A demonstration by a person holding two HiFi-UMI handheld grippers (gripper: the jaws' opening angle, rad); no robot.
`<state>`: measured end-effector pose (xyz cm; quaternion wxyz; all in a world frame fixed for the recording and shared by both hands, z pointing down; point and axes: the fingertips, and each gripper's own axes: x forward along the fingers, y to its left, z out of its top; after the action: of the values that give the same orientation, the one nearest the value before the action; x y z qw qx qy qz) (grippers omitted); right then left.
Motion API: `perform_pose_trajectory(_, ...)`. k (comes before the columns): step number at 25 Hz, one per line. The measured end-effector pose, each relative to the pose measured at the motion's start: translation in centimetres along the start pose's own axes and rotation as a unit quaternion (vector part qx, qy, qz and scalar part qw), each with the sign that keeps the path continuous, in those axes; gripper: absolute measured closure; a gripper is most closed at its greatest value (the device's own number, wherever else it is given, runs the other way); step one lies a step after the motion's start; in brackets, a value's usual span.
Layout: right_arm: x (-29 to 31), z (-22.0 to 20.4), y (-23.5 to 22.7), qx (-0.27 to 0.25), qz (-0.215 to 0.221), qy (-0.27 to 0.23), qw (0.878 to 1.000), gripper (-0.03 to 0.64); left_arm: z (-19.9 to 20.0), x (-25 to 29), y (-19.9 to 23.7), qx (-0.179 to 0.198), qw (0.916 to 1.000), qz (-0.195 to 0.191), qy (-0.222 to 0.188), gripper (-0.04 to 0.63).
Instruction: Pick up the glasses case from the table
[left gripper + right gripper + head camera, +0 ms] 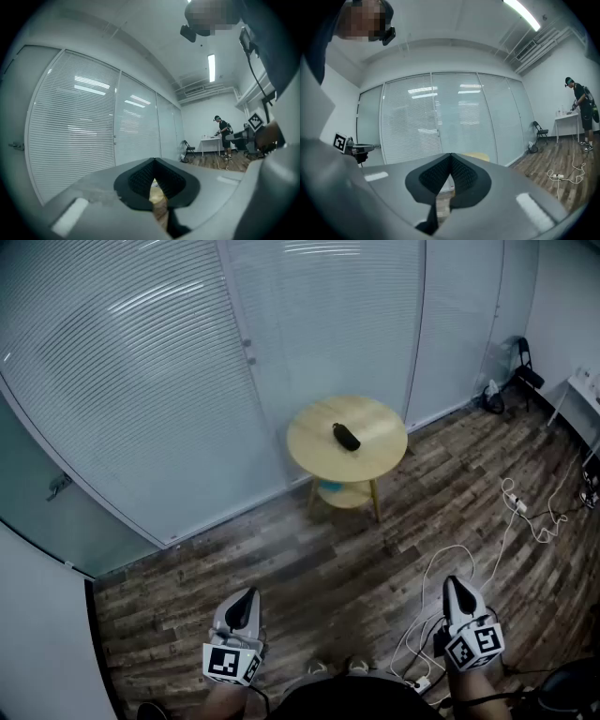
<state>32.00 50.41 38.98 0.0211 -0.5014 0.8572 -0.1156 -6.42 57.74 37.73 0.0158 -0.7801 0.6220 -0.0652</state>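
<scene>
**Head view.** The room has a dark wood-plank floor (309, 568) and glass partition walls with closed white blinds (141, 381). A round, light wooden table (375, 460) with a lower shelf stands at the far side, close to the partitions. The dark oblong glasses case (346, 436) lies near the centre of the tabletop, with nothing touching it. White cables (450, 554) trail across the floor at the right. The left gripper (247, 594) and the right gripper (455, 584) are held level at the near edge, well apart from the table and from each other.

**Left gripper view.** The black ribbed pads (140, 177) are pressed together at the tips, with nothing between them. A strip of the light tabletop shows through the slot below the tips. A person (224, 138) stands at a white desk (211, 140), far right.

**Right gripper view.** The pads here are likewise pressed together and hold nothing. The table's pale edge shows just beyond the tips. The glasses case cannot be made out in this view.
</scene>
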Motion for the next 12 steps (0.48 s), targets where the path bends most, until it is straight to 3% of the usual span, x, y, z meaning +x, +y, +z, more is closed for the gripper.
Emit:
perform_pose_trajectory(8,0.1,0.9,-2.1,0.004,0.023,-0.015,1.000,0.609,0.9,3.1,-3.0,-0.035,0.9994,-0.006,0.007,0.591)
perform_pose_trajectory(12,0.8,-0.8,-3.3,0.004,0.036,0.011,0.999,0.609,0.5,4.6,-4.6,-0.042,0.9991,-0.008,0.006,0.591)
